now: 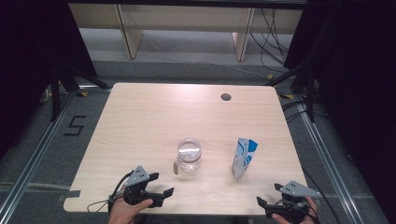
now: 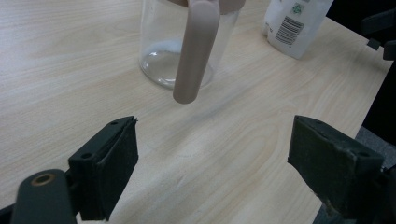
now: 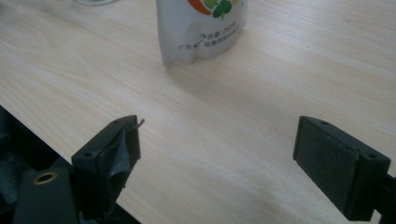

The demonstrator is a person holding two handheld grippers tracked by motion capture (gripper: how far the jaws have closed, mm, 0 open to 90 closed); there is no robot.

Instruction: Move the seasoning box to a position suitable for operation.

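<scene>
Table (image 1: 140,121) first: loads of bare wood behind the glass pitcher (image 1: 188,155), way less on my side of it before the near edge. Milk carton (image 1: 243,158) stands right of the pitcher, well apart. Left gripper (image 1: 162,183) sits just short of the pitcher's handle (image 2: 195,51), jaws wide, holding nothing. Right gripper (image 1: 268,194) hangs near the edge past the carton, same deal. Pitcher top's cut off in the left gripper view.

So it's a light wood table (image 1: 140,121) with a small round cable hole (image 1: 226,97) near the far edge, toward the right corner. Grey floor (image 1: 187,70) all around, a black "5" (image 1: 74,125) marked on it off the table's left edge, and cables (image 1: 273,32) trailing beyond the far right corner.
</scene>
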